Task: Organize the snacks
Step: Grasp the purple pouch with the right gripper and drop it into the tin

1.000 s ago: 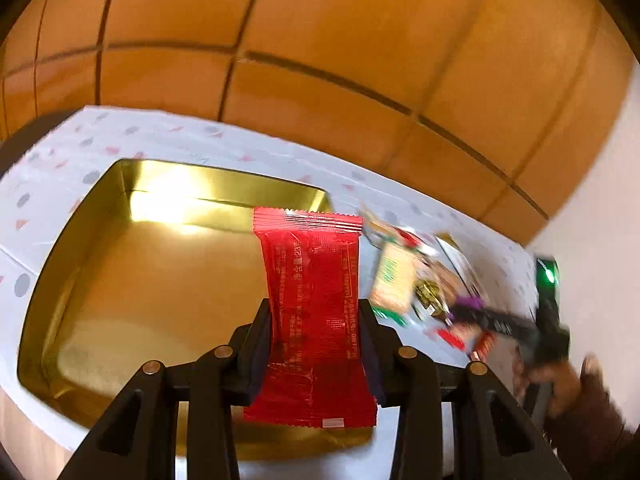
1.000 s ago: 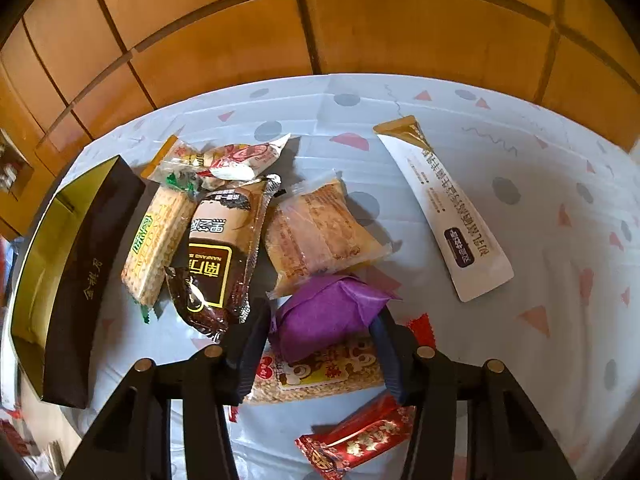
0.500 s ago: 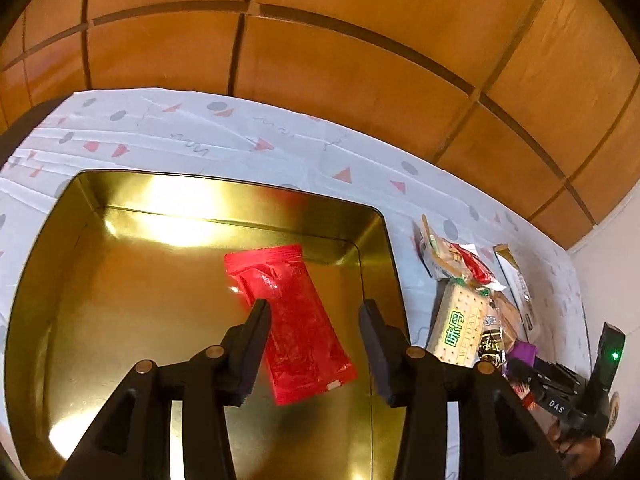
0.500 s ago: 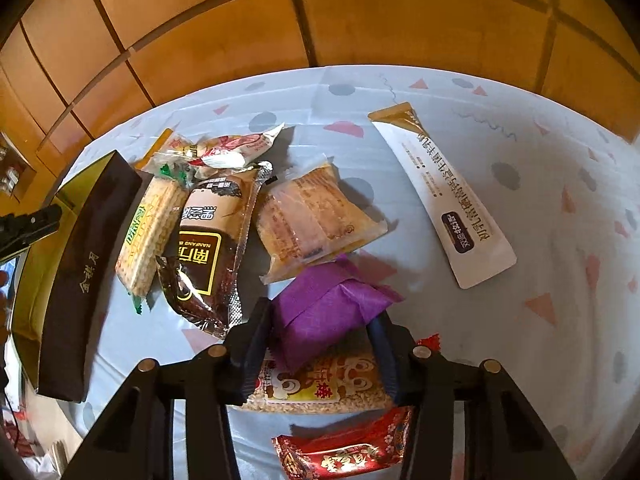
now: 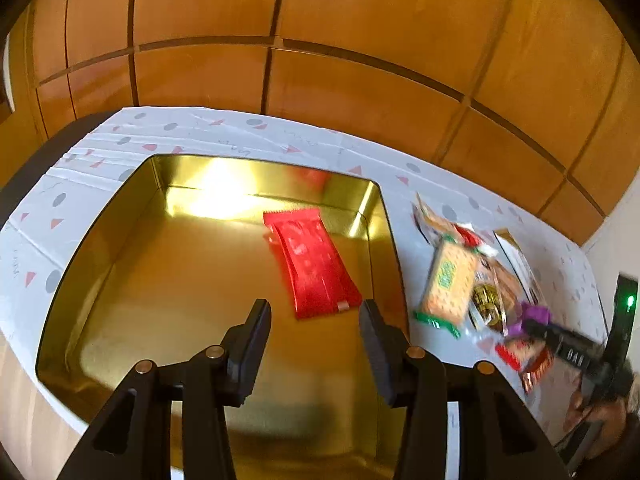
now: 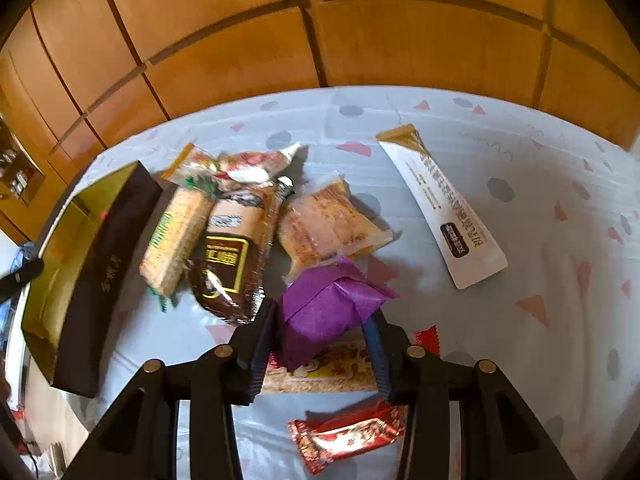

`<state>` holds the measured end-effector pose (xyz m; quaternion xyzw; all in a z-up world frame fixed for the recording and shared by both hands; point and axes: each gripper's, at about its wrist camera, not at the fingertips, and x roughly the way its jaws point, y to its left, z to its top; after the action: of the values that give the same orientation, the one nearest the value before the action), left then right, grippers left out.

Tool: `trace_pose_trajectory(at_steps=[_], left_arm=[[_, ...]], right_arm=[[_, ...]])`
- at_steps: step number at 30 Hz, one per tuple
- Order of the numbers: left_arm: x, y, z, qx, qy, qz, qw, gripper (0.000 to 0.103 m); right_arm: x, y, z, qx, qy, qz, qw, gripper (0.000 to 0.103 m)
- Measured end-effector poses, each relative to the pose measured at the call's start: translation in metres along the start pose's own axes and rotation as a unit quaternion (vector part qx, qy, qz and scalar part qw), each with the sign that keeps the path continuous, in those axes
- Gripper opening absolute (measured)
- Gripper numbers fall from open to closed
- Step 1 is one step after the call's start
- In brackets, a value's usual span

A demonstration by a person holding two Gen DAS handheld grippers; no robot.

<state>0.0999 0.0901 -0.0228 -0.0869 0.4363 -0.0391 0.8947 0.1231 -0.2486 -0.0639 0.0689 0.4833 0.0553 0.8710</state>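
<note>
A gold tin box (image 5: 120, 264) lies on the patterned tablecloth. A red snack packet (image 5: 314, 264) lies flat inside it, toward its right wall. My left gripper (image 5: 316, 328) is open and empty, just above the tin behind the packet. My right gripper (image 6: 322, 328) is shut on a purple-wrapped snack (image 6: 328, 308), held a little above the snack pile. In the left wrist view the right gripper (image 5: 568, 348) appears at far right over the pile. The tin's dark outer wall (image 6: 100, 272) stands at the left of the right wrist view.
Loose snacks lie beside the tin: a green-edged cracker pack (image 6: 176, 236), a brown cake pack (image 6: 232, 256), a clear-wrapped pastry (image 6: 328, 228), a long white stick sachet (image 6: 440, 208), a yellow-red pack (image 6: 328, 368), a red foil candy (image 6: 348, 436). A wood-panelled wall stands behind the table.
My left gripper let go of the red packet, which now lies in the tin, and drew back. My right gripper lifted the purple snack slightly off the pile.
</note>
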Motion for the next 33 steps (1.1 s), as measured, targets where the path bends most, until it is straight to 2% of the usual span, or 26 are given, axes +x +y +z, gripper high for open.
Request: trace_pose_trajectory(at_steps=[4,10,15,22,28,33], left_arm=[[-0.008,0.002,-0.014,-0.006,0.005,-0.004,1.0000,0.047],[-0.017,0.013,-0.023,-0.008,-0.004,0.022,0.9997,0.047],[-0.024,0.026,-0.028,-0.018,-0.007,0.048,0.9987,0.047],[-0.032,0.040,-0.032,-0.033,-0.012,0.060,0.9976,0.047],[-0.034,0.048,-0.035,-0.042,-0.013,0.064,0.9970,0.047],[-0.035,0.052,-0.036,-0.047,-0.013,0.065,0.9967,0.047]], right_arm=[[-0.017,0.008,0.000,-0.008,-0.024,0.011,1.000,0.043],[-0.034,0.030,-0.002,-0.025,-0.034,0.039,0.998,0.043],[-0.036,0.074,-0.007,-0.074,-0.026,0.080,0.994,0.044],[-0.032,0.145,-0.006,-0.132,-0.013,0.153,0.979,0.044],[-0.020,0.196,-0.004,-0.180,-0.003,0.176,0.968,0.044],[-0.007,0.223,-0.008,-0.208,0.015,0.181,0.961,0.047]])
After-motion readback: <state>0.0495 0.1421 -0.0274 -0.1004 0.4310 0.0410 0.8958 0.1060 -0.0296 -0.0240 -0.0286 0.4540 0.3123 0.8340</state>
